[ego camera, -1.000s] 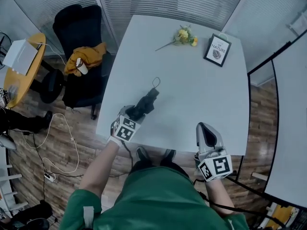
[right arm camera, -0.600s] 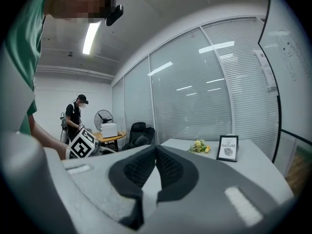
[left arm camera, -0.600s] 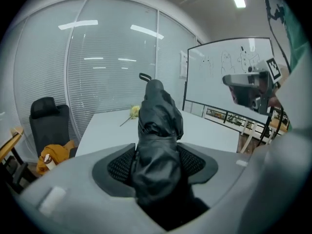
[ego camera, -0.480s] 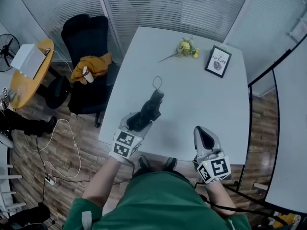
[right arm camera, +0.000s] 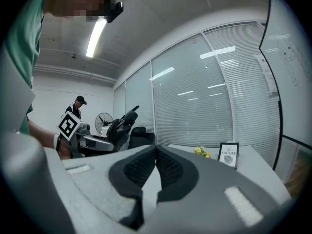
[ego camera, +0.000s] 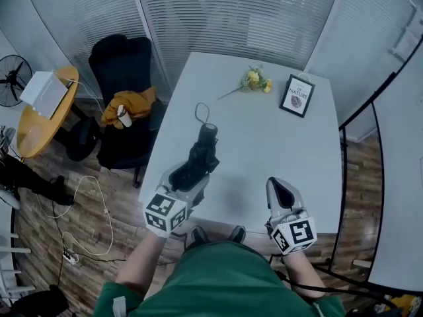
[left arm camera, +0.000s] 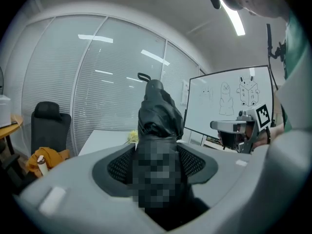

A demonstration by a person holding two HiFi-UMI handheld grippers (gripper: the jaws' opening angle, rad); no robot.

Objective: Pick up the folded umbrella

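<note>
Black umbrella (ego camera: 201,154); drawings (left arm camera: 239,94), left gripper view only

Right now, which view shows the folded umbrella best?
Head view: the whole folded umbrella, wrist loop included, clamped in the left tongs above the table. Left gripper view shows only its upper part close up; right gripper view shows it small and far.

Person: green short-sleeve top (ego camera: 218,279), dark shoes (ego camera: 196,232). Left gripper (ego camera: 193,172) & right gripper (ego camera: 279,182): pale grey plastic shells, black mesh-textured pads (right arm camera: 170,167), each w/ white cube (ego camera: 163,213) carrying black square markers. Thin black cable (ego camera: 317,288) near right sleeve.
</note>
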